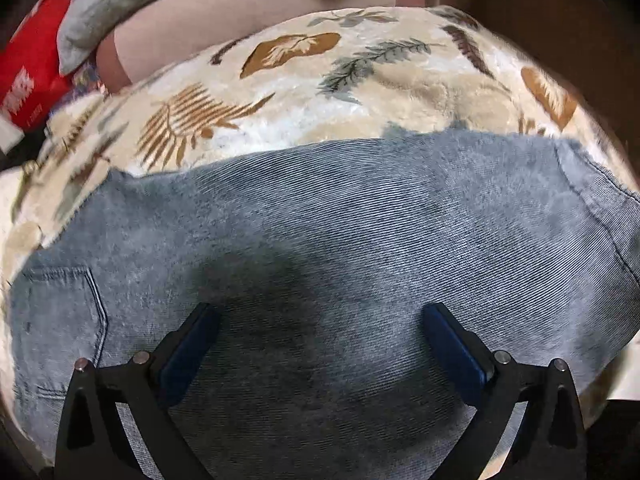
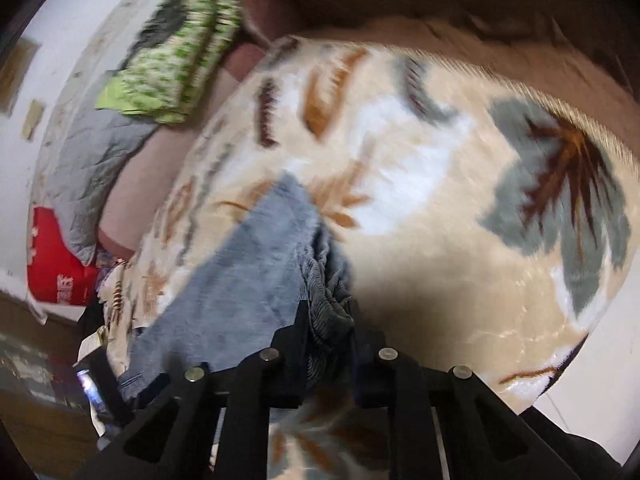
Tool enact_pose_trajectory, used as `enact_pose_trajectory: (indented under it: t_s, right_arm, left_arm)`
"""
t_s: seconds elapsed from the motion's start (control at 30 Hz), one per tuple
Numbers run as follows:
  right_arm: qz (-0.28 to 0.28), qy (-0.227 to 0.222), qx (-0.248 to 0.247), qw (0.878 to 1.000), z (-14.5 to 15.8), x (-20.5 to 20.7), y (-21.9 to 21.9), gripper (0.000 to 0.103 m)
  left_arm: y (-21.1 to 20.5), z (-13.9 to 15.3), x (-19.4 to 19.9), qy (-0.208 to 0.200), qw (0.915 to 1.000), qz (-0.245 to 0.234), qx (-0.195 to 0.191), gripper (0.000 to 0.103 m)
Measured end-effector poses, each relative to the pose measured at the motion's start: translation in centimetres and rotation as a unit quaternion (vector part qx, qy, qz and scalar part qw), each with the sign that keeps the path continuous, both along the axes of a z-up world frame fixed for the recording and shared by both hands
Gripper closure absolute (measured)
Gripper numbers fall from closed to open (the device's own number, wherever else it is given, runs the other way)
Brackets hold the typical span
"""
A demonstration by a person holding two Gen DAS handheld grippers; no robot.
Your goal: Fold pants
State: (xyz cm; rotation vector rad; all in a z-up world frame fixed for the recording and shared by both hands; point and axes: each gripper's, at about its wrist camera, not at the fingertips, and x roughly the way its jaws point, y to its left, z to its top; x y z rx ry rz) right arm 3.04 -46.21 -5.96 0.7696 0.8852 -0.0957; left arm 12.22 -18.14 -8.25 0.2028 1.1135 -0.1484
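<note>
Spread across most of both views was a plush cream blanket point(image 1: 360, 92) printed with brown, tan and grey-green leaves and feathers; it served as the surface, its pile soft and a little glossy. Beyond it lay a pinkish-brown cushion or sofa part point(image 1: 224, 16), a crumpled grey quilted cloth point(image 2: 92, 160), a green-and-white patterned fabric point(image 2: 176, 64) and a red package with white lettering point(image 1: 32, 72), with a white wall behind them in the right wrist view. That view was heavily blurred, so the far objects were hard to make out, and what lay at its lower left edge could not be read. The pants point(image 1: 320, 240), faded blue denim with a fine diagonal weave, lay flat on the blanket, a stitched back pocket point(image 1: 60, 312) at the left; their lower part was cut off by the frame. The left gripper point(image 1: 322, 316) hovered over the denim with its blue-padded fingers point(image 1: 456, 344) spread wide apart and nothing between them, casting a dark shadow on the cloth. The right gripper point(image 2: 328, 320) had its jaws drawn together, pinching a bunched, wrinkled fold of the pants at their edge.
</note>
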Motion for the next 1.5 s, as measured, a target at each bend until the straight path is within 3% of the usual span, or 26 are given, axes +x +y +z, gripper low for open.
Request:
enact_pose_trajectory:
  t_s: [0.17, 0.3, 0.43, 0.57, 0.67, 0.7, 0.73, 0.87, 0.97, 1.07, 1.13, 1.23, 1.37, 1.5]
  right_arm:
    - [0.077, -0.074, -0.065, 0.992, 6.9, 0.7, 7.6, 0.087]
    - [0.173, -0.118, -0.114, 0.971, 9.3, 0.6, 17.6, 0.087]
    - [0.261, -0.106, -0.136, 0.95, 5.7, 0.8, 27.0, 0.086]
    - [0.342, -0.049, -0.137, 0.928, -1.5, 2.1, 33.5, 0.076]
    - [0.332, -0.081, -0.103, 0.934, -1.6, 1.0, 32.4, 0.061]
    - [0.332, -0.082, -0.084, 0.936, -1.3, 0.7, 31.7, 0.039]
    - [0.326, -0.086, -0.064, 0.939, -0.8, 0.3, 30.6, 0.029]
    - [0.258, -0.104, -0.007, 0.961, 0.7, -1.4, 23.9, 0.029]
    - [0.187, -0.091, 0.031, 0.978, -0.1, -1.5, 18.3, 0.029]
    - [0.157, -0.044, 0.065, 0.984, -2.1, -0.8, 15.1, 0.029]
    - [0.155, -0.043, 0.084, 0.983, -2.2, -0.4, 13.7, 0.029]
    - [0.162, -0.062, 0.104, 0.979, -0.8, 1.3, 12.8, 0.029]
    - [0.185, -0.072, 0.142, 0.97, -0.2, 6.0, 13.2, 0.029]
    - [0.226, -0.045, 0.264, 0.936, -3.2, 12.2, 14.9, 0.029]
  left_arm:
    - [6.2, 3.7, -1.6, -0.039, 0.9951, 0.052, -0.075, 0.0]
    - [14.8, 6.8, -4.0, -0.087, 0.9836, 0.123, -0.1, 0.0]
    - [22.0, 7.6, -5.8, -0.101, 0.972, 0.188, -0.099, 0.0]
    - [25.5, 7.4, -6.6, -0.094, 0.9657, 0.221, -0.098, 0.0]
    - [24.8, 7.7, -6.4, -0.093, 0.9696, 0.205, -0.096, 0.0]
    - [23.9, 8.0, -6.3, -0.094, 0.9712, 0.195, -0.101, 0.0]
    - [23.0, 8.3, -6.2, -0.095, 0.9725, 0.183, -0.108, 0.0]
    - [17.8, 9.9, -5.7, -0.107, 0.9807, 0.12, -0.111, 0.0]
    - [13.7, 9.1, -4.9, -0.099, 0.9858, 0.084, -0.107, 0.0]
    - [10.3, 5.6, -4.0, -0.066, 0.9957, 0.06, -0.025, 0.0]
    - [9.1, 1.4, -3.5, -0.018, 0.9968, 0.054, 0.056, 0.0]
    - [10.6, 0.6, -4.2, -0.028, 0.9963, 0.075, 0.033, 0.0]
    - [10.8, 2.2, -4.6, -0.05, 0.9934, 0.084, 0.06, 0.0]
    - [10.5, 5.3, -5.4, -0.091, 0.9927, 0.078, 0.012, 0.0]
